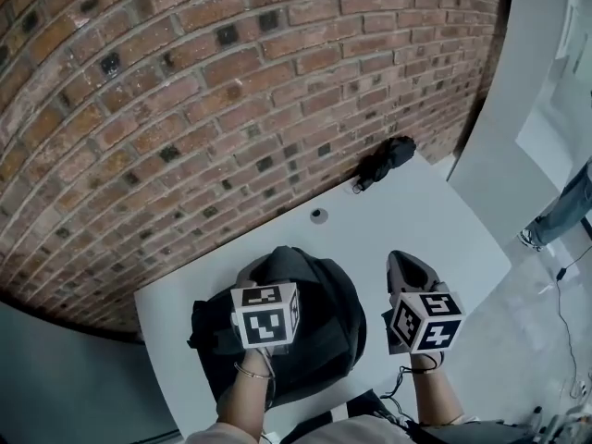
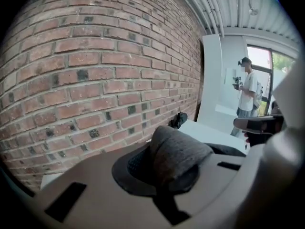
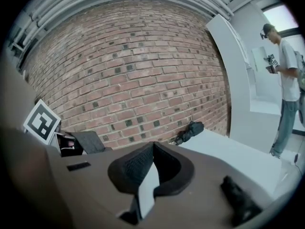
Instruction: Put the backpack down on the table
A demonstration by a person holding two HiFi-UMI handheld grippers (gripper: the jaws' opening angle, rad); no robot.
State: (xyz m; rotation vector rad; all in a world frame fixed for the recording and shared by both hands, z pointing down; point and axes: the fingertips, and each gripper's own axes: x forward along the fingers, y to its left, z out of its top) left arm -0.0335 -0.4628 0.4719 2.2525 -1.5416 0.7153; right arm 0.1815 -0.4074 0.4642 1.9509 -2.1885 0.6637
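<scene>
A black backpack (image 1: 324, 336) rests on the near end of the white table (image 1: 416, 215), right below me. My left gripper (image 1: 275, 280) is over the top of the bag. In the left gripper view my left gripper (image 2: 164, 173) is shut on the backpack's grey top handle (image 2: 178, 151), which bulges out between the pads. My right gripper (image 1: 401, 261) hovers just right of the bag, apart from it. In the right gripper view my right gripper (image 3: 151, 151) has its pads meeting at the tips with nothing between them. The left gripper's marker cube (image 3: 42, 120) shows at that view's left.
A brick wall (image 1: 185, 91) runs along the table's far side. A small black bundle (image 1: 387, 160) lies at the far corner, and a round hole (image 1: 318, 215) sits mid-table. A white panel (image 1: 518, 109) stands on the right. A person (image 3: 286, 75) stands beyond it.
</scene>
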